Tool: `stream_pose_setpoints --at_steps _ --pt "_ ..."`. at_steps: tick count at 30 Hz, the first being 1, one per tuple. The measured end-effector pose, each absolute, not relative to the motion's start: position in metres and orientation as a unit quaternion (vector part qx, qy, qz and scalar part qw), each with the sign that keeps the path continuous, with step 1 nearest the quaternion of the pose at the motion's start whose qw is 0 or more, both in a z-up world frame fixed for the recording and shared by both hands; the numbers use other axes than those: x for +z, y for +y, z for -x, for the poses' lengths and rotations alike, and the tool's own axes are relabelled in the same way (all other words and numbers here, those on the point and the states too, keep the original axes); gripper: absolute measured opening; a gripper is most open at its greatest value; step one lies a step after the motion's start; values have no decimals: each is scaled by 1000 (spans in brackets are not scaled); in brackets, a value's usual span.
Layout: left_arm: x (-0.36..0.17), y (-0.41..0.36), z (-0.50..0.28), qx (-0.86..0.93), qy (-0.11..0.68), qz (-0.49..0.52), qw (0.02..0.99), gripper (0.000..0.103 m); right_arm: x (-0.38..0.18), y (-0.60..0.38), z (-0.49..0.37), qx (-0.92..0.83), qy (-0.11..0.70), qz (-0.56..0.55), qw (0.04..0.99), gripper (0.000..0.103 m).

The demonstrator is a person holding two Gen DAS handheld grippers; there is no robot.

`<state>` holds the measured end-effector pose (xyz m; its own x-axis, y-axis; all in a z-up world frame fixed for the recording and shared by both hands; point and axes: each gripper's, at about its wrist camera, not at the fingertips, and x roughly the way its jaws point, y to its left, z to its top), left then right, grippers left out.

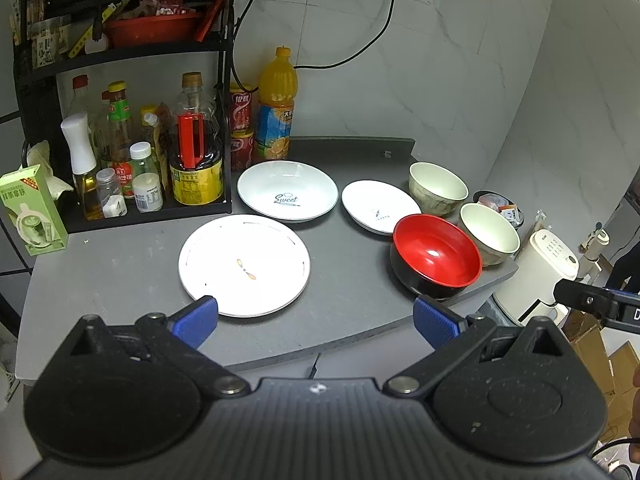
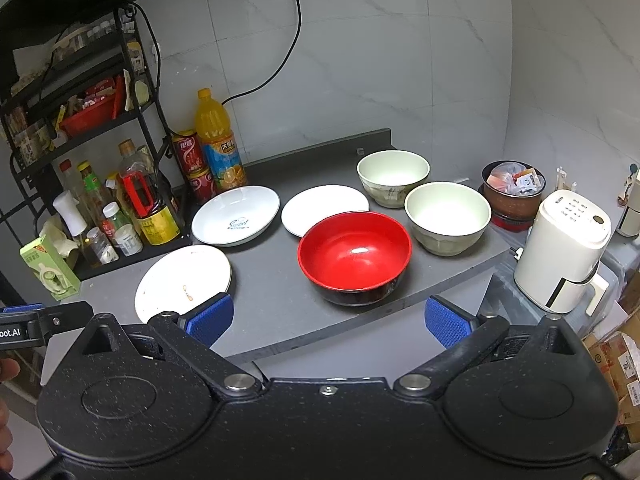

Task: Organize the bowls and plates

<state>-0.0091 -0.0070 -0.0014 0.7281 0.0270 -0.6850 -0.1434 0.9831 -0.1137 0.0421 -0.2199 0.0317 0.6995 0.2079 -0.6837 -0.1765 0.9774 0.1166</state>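
Hovering before first pick | left gripper (image 1: 315,320) and right gripper (image 2: 328,322) both wide, empty | red bowl (image 2: 354,256): two cream bowls (image 2: 447,218) behind, three plates (image 1: 244,265) leftward, all unstacked | next: choose piece, approach rim.

I am seeing three white plates lying flat on the grey table (image 1: 120,272): a large flat plate (image 1: 244,266) nearest, a deep "Sweet" plate (image 1: 287,191) behind it, a smaller plate (image 1: 378,206) to its right. A red-lined black bowl (image 1: 436,256) is overlapping that plate's edge, and two cream bowls (image 1: 438,187) (image 1: 489,233) are sitting upright beside it.
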Motion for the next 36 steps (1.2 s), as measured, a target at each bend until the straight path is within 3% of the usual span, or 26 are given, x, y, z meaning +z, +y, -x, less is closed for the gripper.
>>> stream_pose_setpoints --at_steps 15,24,36 --pt "-1 -15 -4 42 369 89 924 103 28 -230 -51 107 371 -23 922 103" --pt "2 -30 -10 60 330 87 938 103 24 -250 -58 107 369 -22 923 103" --pt "-9 -65 -26 67 347 77 932 103 17 -281 -73 99 375 -26 921 103"
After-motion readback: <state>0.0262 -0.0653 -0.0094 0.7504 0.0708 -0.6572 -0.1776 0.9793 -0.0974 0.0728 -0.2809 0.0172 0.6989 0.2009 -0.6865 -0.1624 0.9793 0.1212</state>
